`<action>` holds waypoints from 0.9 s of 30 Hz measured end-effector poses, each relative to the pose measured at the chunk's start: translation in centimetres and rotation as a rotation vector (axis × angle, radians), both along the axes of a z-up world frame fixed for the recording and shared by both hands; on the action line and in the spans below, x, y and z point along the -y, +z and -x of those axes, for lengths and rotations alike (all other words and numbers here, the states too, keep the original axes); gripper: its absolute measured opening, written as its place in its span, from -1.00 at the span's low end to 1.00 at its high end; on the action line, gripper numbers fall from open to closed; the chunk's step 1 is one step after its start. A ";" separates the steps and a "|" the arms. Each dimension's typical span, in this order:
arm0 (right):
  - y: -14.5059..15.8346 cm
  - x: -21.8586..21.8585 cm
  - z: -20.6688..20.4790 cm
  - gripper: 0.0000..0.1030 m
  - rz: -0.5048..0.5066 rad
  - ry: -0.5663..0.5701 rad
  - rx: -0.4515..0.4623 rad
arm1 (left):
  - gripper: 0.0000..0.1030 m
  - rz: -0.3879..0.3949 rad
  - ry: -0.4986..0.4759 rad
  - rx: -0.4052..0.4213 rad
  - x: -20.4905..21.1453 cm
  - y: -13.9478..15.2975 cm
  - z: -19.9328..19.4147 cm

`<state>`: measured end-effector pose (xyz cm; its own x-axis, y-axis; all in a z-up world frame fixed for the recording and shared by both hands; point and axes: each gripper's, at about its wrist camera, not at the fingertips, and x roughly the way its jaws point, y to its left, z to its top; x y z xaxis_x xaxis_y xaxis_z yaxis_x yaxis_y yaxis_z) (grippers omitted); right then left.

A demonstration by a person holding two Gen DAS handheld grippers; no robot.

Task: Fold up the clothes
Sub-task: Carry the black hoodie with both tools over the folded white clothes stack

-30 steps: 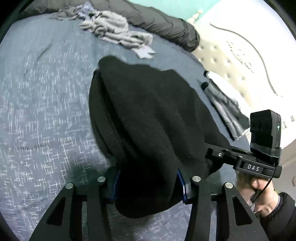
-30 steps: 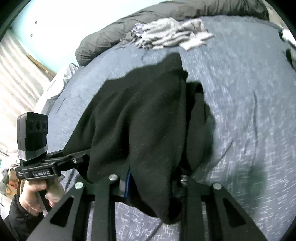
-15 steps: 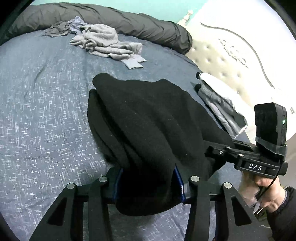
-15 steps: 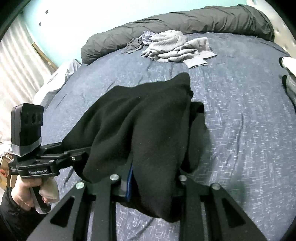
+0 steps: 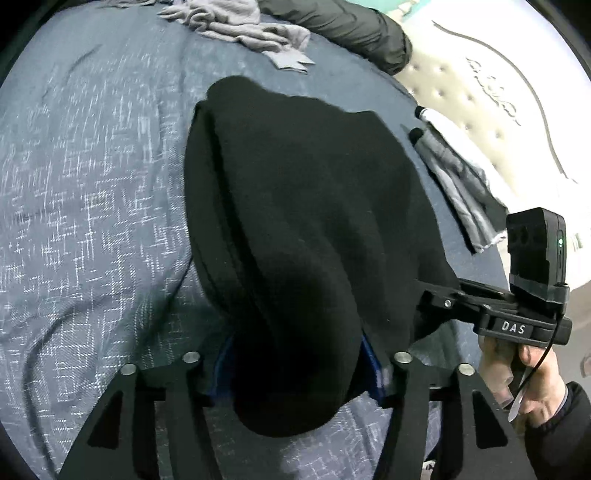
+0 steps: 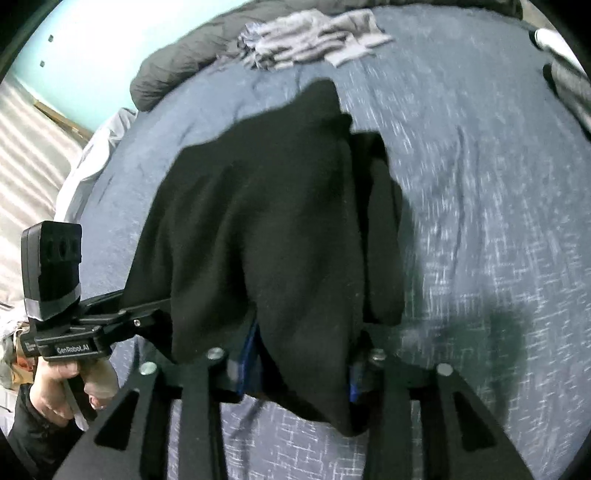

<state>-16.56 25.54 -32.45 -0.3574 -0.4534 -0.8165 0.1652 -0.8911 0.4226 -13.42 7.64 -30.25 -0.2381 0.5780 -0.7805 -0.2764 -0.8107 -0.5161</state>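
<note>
Both views had swung since half a second earlier: the grey heap (image 5: 240,22) sat higher in each picture, the bedspread (image 5: 92,184) streaked with blur, while the black garment (image 5: 303,206) hung in the claws much as it did then.

Left gripper (image 5: 295,365) pinched a thick bunch of the garment between its blue pads; right gripper (image 6: 299,365) did the same with another bunch. Between the two the cloth draped in doubled layers, its far end resting on the bedspread or just above it; which could not be told.

Judged from this, the step in hand was carrying a held edge across to lay a fold, or shifting a garment already folded; the pictures fitted either. Whichever it was, the next move called for both claws to travel together, level and in step, so the layers did not slide apart, with the cloth kept well clear of the grey heap and of the folded pile (image 5: 454,181) beside the headboard (image 5: 491,96).
</note>
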 end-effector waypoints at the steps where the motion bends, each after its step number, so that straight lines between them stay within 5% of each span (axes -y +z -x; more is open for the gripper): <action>1: -0.3 0.0 0.2 -0.03 0.003 0.001 0.008 | 0.31 -0.003 0.005 0.004 0.1 -0.2 0.1; 5: -1.3 0.0 0.8 0.19 0.016 0.004 0.041 | 0.45 -0.027 0.002 0.024 0.0 -1.1 0.9; 11: -2.8 0.0 1.7 0.20 0.035 0.009 0.089 | 0.47 -0.041 -0.007 0.031 -0.5 -2.3 1.4; 20: -2.4 0.8 1.3 -0.32 0.033 0.008 0.049 | 0.09 -0.012 -0.013 -0.016 -1.8 -1.2 1.6; 27: 0.0 1.2 1.0 -0.41 0.003 0.021 -0.034 | 0.00 0.002 -0.012 -0.067 -2.1 1.5 1.7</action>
<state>-17.58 24.34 -32.43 -0.3751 -0.4637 -0.8027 0.1978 -0.8860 0.4194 -15.07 9.74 -28.77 -0.2828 0.5798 -0.7641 -0.3202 -0.8080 -0.4946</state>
